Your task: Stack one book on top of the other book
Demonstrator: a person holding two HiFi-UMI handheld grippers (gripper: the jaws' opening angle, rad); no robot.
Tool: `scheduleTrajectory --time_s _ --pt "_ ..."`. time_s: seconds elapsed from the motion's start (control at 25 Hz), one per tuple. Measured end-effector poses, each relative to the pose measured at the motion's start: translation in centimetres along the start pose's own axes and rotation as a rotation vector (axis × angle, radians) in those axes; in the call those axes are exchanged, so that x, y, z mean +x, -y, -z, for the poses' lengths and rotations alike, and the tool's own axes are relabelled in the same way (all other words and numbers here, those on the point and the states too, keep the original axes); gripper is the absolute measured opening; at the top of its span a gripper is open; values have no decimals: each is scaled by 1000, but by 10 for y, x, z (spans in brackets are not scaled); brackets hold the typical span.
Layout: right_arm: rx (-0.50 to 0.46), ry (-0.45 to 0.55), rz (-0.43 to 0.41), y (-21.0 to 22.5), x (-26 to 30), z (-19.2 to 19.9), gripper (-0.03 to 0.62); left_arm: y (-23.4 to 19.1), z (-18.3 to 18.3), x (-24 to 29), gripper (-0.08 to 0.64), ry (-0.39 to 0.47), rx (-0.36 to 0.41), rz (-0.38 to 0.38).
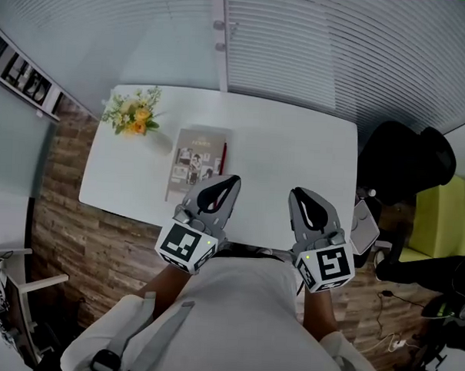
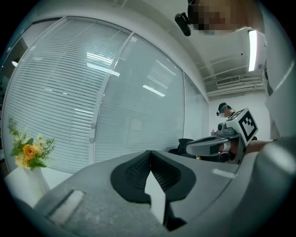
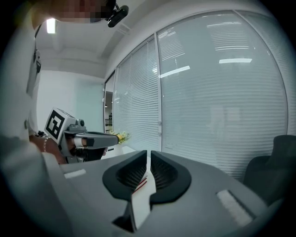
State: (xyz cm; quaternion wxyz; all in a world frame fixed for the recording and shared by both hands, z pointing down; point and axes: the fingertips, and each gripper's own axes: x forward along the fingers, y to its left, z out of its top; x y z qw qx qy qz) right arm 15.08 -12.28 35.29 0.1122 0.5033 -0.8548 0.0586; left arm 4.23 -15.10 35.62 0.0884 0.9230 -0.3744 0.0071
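A grey book [image 1: 195, 160] with photos on its cover lies flat on the white table [image 1: 295, 153], left of centre. A thin red edge [image 1: 223, 154] runs along its right side; I cannot tell whether a second book lies under it. Both grippers hang in the air over the table's near edge, close to the person's body and apart from the book. My left gripper [image 1: 231, 181] [image 2: 149, 152] is shut with nothing in it, its pads touching. My right gripper [image 1: 297, 193] [image 3: 149, 153] is shut to a hairline slit and also holds nothing.
A vase of yellow and white flowers [image 1: 132, 115] [image 2: 27, 155] stands at the table's far left corner. A black chair [image 1: 407, 161] sits right of the table, a yellow-green seat [image 1: 440, 217] beyond it. Window blinds [image 1: 323, 46] run behind the table.
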Motion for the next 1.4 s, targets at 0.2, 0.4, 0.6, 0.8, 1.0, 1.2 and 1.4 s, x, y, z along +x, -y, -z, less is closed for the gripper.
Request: scheduleTrajectory --time_s 0.2,0.4,0.6,0.8,1.0,1.2,1.4 --pt "-10 21 15 14 -21 -16 24 22 -19 9 5 17 9 7" --pt "-14 39 17 23 -35 -24 18 38 -31 16 5 33 29 7" --pt "-7 62 29 33 -41 -29 9 47 -30 24 5 24 34 24" --pt "-8 63 29 38 -44 -30 9 51 -33 29 5 33 37 29" --pt "-3 64 30 40 -46 -31 9 52 -31 31 5 16 37 28" --pt "-7 63 31 42 -47 -31 9 54 -35 33 5 28 46 34" --pt "-9 70 29 43 -51 -34 9 56 -38 35 5 25 43 26"
